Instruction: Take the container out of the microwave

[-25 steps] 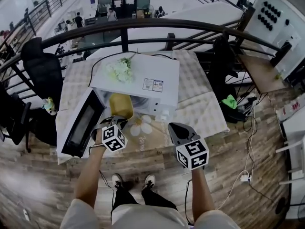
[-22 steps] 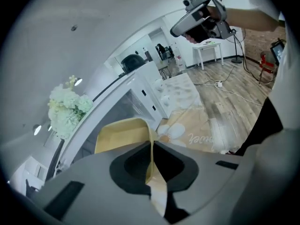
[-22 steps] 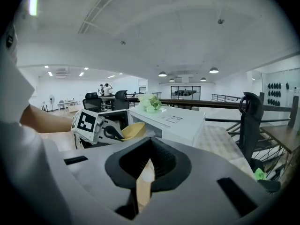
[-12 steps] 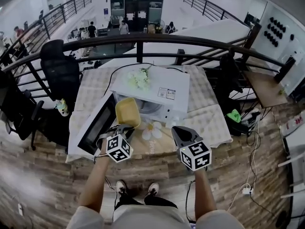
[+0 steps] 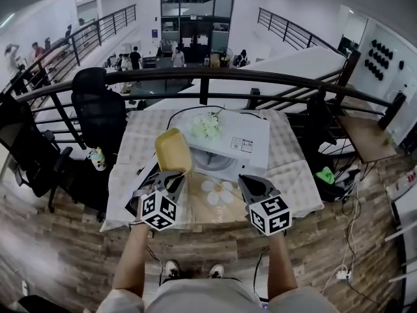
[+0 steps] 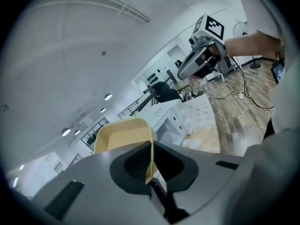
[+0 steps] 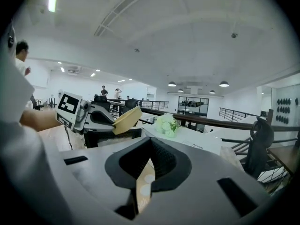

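In the head view, the yellow container (image 5: pixel 172 150) hangs tilted in the air, in front of and above the open mouth of the white microwave (image 5: pixel 229 137). My left gripper (image 5: pixel 172 175) is shut on its near rim. In the left gripper view the thin yellow wall (image 6: pixel 123 134) runs between the pads of my left gripper (image 6: pixel 150 162). My right gripper (image 5: pixel 249 183) floats to the right of the container, shut and holding nothing. In the right gripper view, the jaws of the right gripper (image 7: pixel 149 159) meet, with the container (image 7: pixel 125 119) off to the left.
The microwave's dark door (image 5: pixel 136 198) hangs open to the left. White flowers (image 5: pixel 206 124) lie on top of the microwave. A floral mat (image 5: pixel 219 193) lies on the checkered tablecloth (image 5: pixel 288 169). A black railing (image 5: pixel 215 77) runs behind the table, and an office chair (image 5: pixel 98 113) stands at the left.
Both grippers have risen. The left one has carried the container up and away from the microwave's mouth. The head view has tilted up.
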Motion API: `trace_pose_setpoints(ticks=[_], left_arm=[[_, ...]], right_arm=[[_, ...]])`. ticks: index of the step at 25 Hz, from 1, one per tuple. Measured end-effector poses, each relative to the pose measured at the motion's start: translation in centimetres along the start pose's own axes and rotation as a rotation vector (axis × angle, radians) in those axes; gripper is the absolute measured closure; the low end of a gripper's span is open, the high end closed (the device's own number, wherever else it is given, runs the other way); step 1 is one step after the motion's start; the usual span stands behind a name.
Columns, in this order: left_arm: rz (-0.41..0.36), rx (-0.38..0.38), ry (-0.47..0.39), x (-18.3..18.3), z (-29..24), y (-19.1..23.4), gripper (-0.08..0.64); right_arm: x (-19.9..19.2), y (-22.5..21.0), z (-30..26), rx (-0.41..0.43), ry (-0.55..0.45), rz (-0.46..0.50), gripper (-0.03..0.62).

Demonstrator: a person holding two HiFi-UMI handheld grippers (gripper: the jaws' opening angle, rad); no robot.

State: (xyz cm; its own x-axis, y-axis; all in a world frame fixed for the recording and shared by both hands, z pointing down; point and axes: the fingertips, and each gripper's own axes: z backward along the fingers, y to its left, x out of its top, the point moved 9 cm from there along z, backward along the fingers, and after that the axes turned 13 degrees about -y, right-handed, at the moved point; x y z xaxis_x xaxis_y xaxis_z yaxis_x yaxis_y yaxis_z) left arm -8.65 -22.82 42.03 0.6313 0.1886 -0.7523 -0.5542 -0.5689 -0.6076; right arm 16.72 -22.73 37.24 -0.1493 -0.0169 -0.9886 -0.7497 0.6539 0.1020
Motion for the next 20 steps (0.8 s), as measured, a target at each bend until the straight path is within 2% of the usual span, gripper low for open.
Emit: trace_pose_setpoints(ticks=[6, 12, 15, 20], left_arm=[[0.054, 0.144, -0.074, 0.5, 3.3, 4.8, 0.528], [0.192, 0.272, -0.228, 1.3, 6.0, 8.6, 0.528], [0.237, 0.314, -0.29, 1.3, 7.2, 9.9, 0.528], [0.275, 0.36, -0.337, 0.9, 8.6, 11.3, 0.528]], right_arm=[[2.6, 1.0, -1.7, 0.003, -0.044, 0.055, 0.58], [5.3, 1.2, -3.2, 0.011, -0.126, 0.1, 0.58], [6.2, 1.3, -3.7, 0.004, -0.158, 0.109, 0.58], [7.4, 1.6, -4.3, -0.004, -0.2, 0.124, 0.58]])
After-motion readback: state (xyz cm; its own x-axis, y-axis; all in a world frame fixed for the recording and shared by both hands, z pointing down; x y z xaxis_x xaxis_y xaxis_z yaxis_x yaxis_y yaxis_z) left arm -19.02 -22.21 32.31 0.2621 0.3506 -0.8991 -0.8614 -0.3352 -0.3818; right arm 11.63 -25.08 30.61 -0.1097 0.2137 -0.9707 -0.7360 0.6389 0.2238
